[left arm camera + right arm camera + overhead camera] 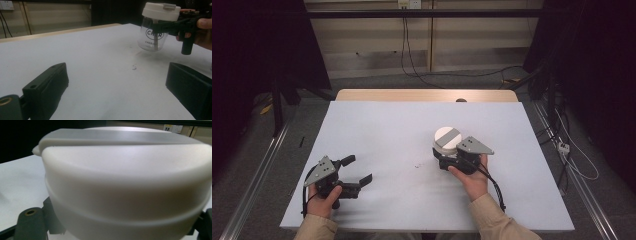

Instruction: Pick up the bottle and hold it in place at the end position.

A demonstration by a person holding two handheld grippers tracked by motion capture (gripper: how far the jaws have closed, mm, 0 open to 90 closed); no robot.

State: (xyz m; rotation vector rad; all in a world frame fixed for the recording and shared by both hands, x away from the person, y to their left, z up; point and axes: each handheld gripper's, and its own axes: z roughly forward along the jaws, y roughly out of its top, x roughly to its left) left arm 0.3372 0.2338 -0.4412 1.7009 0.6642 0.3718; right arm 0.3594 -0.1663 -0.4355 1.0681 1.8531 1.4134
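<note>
A clear jar (447, 137) with a white lid and a grey flip tab stands out right of the table's middle. My right gripper (447, 151) is shut on it just below the lid. In the left gripper view the jar (156, 27) has black lettering and seems to hang slightly above the white surface, with a faint shadow under it. The lid (125, 182) looms close in the right gripper view. My left gripper (358, 169) rests at the near left, open, with nothing between its jaws (117, 82).
A white sheet (412, 125) covers the table, with a wooden strip (427, 95) bare at the far edge. A small dark speck (417, 165) lies near the middle. Cables and a power strip (563, 146) lie on the floor to the right.
</note>
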